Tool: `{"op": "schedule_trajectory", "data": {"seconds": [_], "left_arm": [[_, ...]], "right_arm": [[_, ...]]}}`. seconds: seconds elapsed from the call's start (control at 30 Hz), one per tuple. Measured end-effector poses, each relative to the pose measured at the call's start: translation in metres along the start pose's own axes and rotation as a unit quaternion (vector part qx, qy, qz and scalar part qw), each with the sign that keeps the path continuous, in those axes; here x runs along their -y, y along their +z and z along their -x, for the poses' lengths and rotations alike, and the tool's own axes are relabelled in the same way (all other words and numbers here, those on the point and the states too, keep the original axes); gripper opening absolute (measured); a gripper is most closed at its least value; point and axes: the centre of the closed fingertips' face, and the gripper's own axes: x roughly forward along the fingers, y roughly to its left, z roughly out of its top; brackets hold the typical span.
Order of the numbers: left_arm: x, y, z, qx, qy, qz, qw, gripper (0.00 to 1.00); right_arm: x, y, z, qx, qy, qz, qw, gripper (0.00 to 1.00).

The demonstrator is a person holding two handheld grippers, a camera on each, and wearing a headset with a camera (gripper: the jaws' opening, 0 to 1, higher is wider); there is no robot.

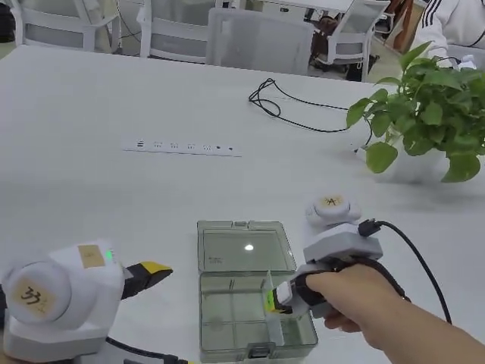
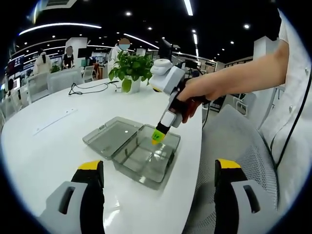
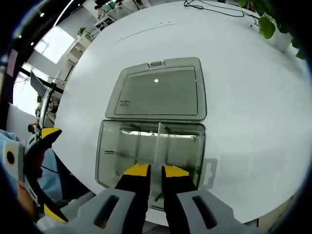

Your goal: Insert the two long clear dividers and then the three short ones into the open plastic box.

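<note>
The open plastic box point(image 1: 227, 334) lies near the table's front edge, its lid point(image 1: 246, 249) folded flat behind it. My right gripper point(image 3: 156, 170) is shut on a clear divider point(image 3: 158, 141), which stands upright in the box base point(image 3: 117, 151) and runs from the front wall towards the hinge. In the head view a hand holds this right gripper point(image 1: 271, 301) over the box's right half. My left gripper point(image 1: 151, 271) hovers left of the box, open and holding nothing. From the left gripper point(image 2: 158, 168), the box point(image 2: 117, 139) lies ahead with the right gripper point(image 2: 157, 136) tipped into it.
A white power strip point(image 1: 182, 146) lies mid-table, with a black cable point(image 1: 288, 106) and a potted plant point(image 1: 428, 114) at the back right. A small white round device point(image 1: 331, 208) sits just behind the right gripper. Chairs point(image 1: 258, 38) line the far edge.
</note>
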Motion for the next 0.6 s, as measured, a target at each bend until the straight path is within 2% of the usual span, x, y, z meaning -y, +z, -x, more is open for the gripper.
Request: {"op": "schedule_trajectory", "data": {"seconds": [0.27, 0.3, 0.33, 0.4, 0.5, 0.6], "left_arm": [[-0.002, -0.001, 0.002, -0.002, 0.007, 0.003, 1.0, 0.96], [-0.003, -0.001, 0.003, -0.002, 0.01, 0.004, 0.9999, 0.96], [-0.003, -0.002, 0.003, -0.004, 0.012, 0.005, 0.9999, 0.96], [-0.004, -0.002, 0.005, -0.004, 0.016, 0.006, 0.9998, 0.96], [-0.006, -0.004, 0.007, -0.008, 0.024, 0.009, 0.9996, 0.96], [-0.009, -0.007, 0.011, -0.012, 0.036, 0.016, 0.9992, 0.95]], "right_arm": [[-0.001, 0.0, -0.001, 0.01, 0.016, 0.013, 0.9997, 0.11], [-0.001, 0.0, -0.001, 0.012, 0.018, 0.019, 0.9996, 0.12], [-0.002, 0.001, -0.001, 0.02, 0.024, 0.041, 0.9987, 0.12], [-0.004, -0.002, 0.001, 0.017, 0.028, 0.038, 0.9987, 0.13], [-0.004, 0.001, 0.005, 0.031, 0.037, 0.036, 0.9981, 0.16], [-0.007, 0.002, 0.011, 0.04, 0.051, 0.055, 0.9964, 0.19]]}}
